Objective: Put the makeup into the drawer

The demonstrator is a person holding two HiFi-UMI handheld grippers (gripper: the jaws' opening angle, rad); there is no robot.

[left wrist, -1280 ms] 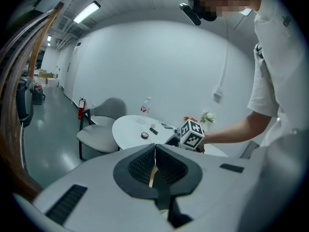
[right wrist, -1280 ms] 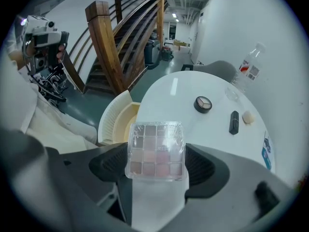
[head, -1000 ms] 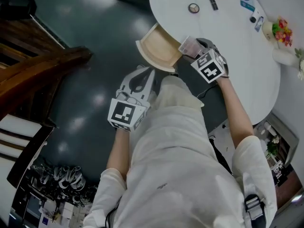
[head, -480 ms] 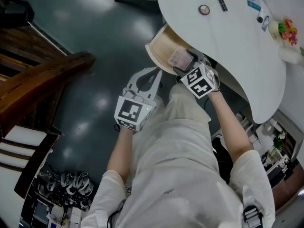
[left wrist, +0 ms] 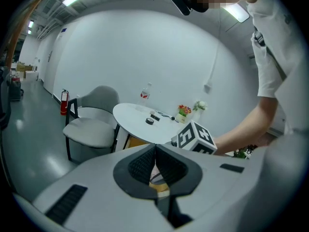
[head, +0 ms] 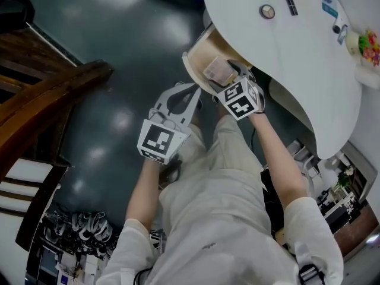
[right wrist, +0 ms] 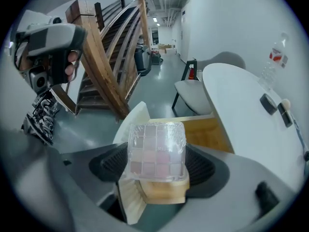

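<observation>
**Palette** (right wrist: pixel 157 151): clear-lidded square case with a grid of pale pink and tan shades. It was clamped by its two sides between the pads of the right gripper (right wrist: pixel 157 165), lid facing that gripper's camera. It was held over the front part of the open drawer (right wrist: pixel 212 132); contact with the wood could not be told. In the head view the palette (head: pixel 215 70) sat just past the marker cube, above the drawer's curved front.

**Drawer** (head: pixel 198 53): pale wood inside, white curved front, pulled out from under the table (head: pixel 297 64).

**Right gripper** (head: pixel 219 74): jaws closed on the palette, arm reaching forward.

**Left gripper** (head: pixel 187 94): jaws pressed together, nothing between them; held beside the drawer over the dark floor (head: pixel 119 40), apart from the right one.

**Table**: white, round. It bore a round compact (head: pixel 266 11), a dark stick (head: pixel 291 5) and a small flowerpot (head: pixel 368 41).

**Surroundings**: wooden staircase (right wrist: pixel 111 57); grey chair (left wrist: pixel 91 129) beside the table.
</observation>
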